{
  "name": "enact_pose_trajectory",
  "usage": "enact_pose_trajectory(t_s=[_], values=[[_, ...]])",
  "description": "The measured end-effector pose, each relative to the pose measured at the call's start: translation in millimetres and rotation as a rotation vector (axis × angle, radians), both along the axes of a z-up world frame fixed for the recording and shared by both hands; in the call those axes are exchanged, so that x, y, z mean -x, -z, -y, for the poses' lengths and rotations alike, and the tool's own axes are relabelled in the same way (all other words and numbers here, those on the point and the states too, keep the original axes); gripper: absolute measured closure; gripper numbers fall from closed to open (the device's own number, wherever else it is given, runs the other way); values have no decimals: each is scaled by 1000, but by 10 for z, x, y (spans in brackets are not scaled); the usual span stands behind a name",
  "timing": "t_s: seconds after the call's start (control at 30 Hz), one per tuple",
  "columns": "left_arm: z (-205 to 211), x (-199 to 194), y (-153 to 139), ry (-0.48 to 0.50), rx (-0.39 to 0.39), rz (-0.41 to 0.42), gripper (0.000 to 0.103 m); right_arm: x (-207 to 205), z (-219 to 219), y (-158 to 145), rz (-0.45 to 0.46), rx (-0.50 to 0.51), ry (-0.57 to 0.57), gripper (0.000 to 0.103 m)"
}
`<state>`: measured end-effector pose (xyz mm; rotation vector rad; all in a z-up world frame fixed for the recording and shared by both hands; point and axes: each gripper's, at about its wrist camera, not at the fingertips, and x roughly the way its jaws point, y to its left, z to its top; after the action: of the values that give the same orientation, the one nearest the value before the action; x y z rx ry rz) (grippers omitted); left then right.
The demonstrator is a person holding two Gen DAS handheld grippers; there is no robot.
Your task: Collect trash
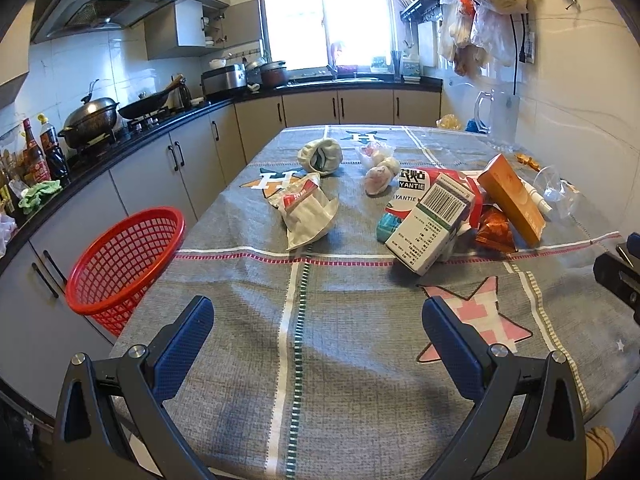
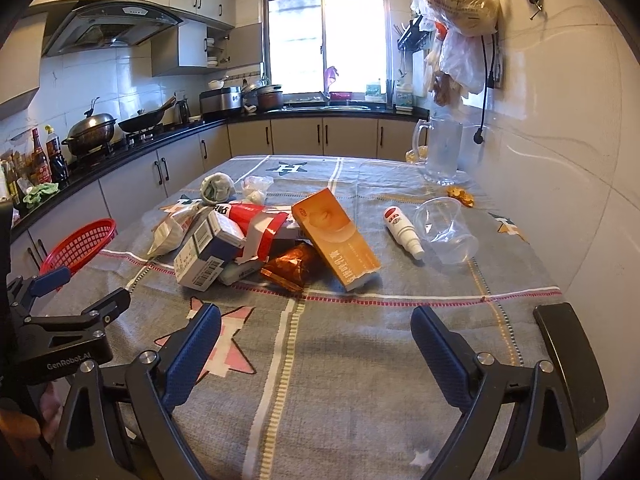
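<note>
Nothing collected so far: the red basket [image 1: 120, 264] at the table's [image 1: 320, 340] left edge looks empty. Left gripper [image 1: 318, 336] and right gripper [image 2: 316, 344] both hover wide open, holding nothing. Ahead, the whole pile waits: white barcode box [image 1: 430, 224], orange box [image 2: 336, 240], crumpled paper bag [image 1: 308, 212], clear cup [image 2: 448, 228].

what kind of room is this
A home kitchen, most likely. A range hood hangs over a stove with a lidded pot and a wok, a sink counter runs under the window, and a table with a grey cloth holds scattered packaging.
</note>
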<state>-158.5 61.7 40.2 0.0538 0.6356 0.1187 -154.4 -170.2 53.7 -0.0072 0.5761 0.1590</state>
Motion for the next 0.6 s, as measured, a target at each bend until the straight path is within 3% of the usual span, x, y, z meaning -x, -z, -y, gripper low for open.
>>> enact_pose_trajectory(t_s=[0.17,0.3,0.47,0.6], values=[[-22,-83,9,43,16,-27,0,-175,74,46,-46,-33,-56,8],[22,-214,-10,135,42,-56,0,-396,197,105,-122,-91,-108,18],[138,-469,-42,254,94,-102,0,-663,300,99,-174,-121,-162,20],[315,-671,-50,296,42,-114,3,-876,310,50,-183,-108,-183,20]])
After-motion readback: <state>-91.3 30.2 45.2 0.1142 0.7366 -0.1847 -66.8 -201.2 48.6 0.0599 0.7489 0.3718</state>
